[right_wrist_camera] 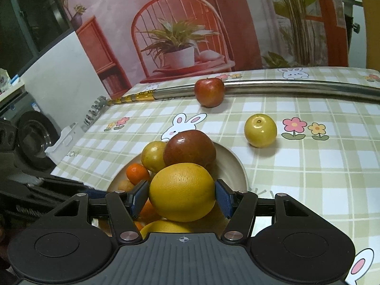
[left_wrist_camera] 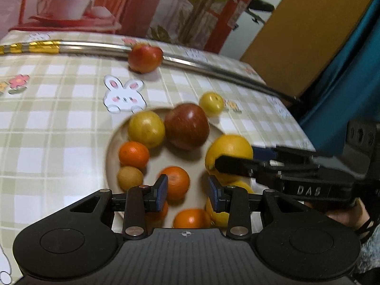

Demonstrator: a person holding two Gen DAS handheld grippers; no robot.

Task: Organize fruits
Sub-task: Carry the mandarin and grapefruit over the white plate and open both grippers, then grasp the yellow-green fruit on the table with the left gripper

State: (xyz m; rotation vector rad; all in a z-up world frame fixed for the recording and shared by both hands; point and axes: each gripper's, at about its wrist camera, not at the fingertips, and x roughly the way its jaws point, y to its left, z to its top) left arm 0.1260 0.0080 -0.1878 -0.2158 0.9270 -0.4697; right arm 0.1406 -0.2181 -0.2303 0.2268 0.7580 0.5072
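Over the round beige plate (right_wrist_camera: 239,166) on the checked-cloth bench (right_wrist_camera: 308,166), the right claw (right_wrist_camera: 181,196) pinches a large yellow citrus fruit (right_wrist_camera: 182,190) between blue pads. Left claw (left_wrist_camera: 187,190) hangs spread above the plate, gripping nothing, beside a small orange mandarin (left_wrist_camera: 177,181). One red apple (right_wrist_camera: 209,92) and one small yellow round fruit (right_wrist_camera: 260,130) lie off the plate on the bench.

The plate (right_wrist_camera: 239,166) is mostly hidden under fruit, and the lower yellow fruit (right_wrist_camera: 163,226) is cut off by the hand-held gripper's body.
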